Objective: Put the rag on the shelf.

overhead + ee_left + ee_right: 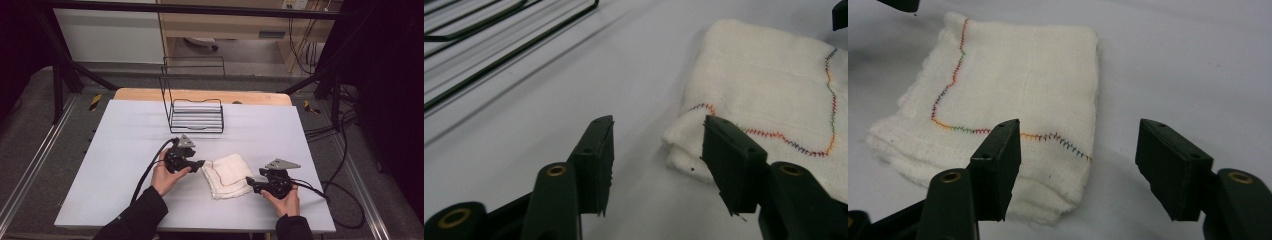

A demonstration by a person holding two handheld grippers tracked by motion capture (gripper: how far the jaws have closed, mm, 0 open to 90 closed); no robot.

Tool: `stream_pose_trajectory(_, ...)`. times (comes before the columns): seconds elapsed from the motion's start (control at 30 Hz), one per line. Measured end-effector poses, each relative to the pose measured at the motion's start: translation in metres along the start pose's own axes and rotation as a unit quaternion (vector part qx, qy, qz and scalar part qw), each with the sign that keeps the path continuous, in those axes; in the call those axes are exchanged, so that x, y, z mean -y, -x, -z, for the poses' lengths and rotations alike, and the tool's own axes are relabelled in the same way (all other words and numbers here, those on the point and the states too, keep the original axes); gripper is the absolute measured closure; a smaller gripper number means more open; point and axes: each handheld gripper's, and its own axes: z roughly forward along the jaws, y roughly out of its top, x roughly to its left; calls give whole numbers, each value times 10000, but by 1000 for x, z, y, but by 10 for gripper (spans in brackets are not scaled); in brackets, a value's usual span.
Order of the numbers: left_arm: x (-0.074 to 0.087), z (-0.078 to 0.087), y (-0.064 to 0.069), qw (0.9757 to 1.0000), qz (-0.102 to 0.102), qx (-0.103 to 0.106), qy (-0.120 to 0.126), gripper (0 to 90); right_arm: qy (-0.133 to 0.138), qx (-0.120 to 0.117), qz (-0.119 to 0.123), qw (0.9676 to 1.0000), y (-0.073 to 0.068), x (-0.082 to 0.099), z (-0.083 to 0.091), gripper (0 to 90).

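A: Where is the folded white cloth (227,175) lying?

B: It is lying flat on the grey table top (125,150), on the person's side of the wire rack (196,116) and well apart from it. A line of coloured stitching (955,75) is running across its top layer.

A: And the tools?

B: The left gripper (656,150) is sitting just beside the cloth's left edge. Its jaws are standing apart, one over bare table, the other in front of the cloth's corner; nothing is pinched between them. The right gripper (1078,160) is sitting just beside the cloth's right edge, jaws also apart, one in front of the cloth's near corner, the other over bare table. Neither pair is pressing on the fabric.

A: Is the rack holding anything?

B: It is standing empty as far as the high view is showing, its tall wire back rising on the far side and its low barred tray facing the cloth.

A: Anything in the way?

B: Between cloth and rack the table is lying bare. A black cable (150,172) is trailing from the left gripper toward the near edge, left of the cloth; another cable (320,192) is looping off the table's right side.
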Motion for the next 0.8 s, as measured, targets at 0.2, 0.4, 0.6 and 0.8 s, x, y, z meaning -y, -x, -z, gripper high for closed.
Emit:
stream_pose_trajectory(0.2, 2, -22, 3, 9990, -193, 299, -275, 621, -253, 5, 2, 9997, -4, 5, -6, 494)
stream_pose_trajectory(0.4, 4, -22, 3, 9978, -159, 541, -353, 765, -393, -244, -218, 9987, -5, 5, -9, 636)
stream_pose_trajectory(0.6, 6, -15, 4, 9974, 13, 588, -422, 840, -477, -464, -421, 9969, -5, 2, -9, 792)
stream_pose_trajectory(0.8, 18, 8, 5, 9967, 174, 636, -471, 846, -366, -489, -213, 9979, -3, -11, -17, 807)
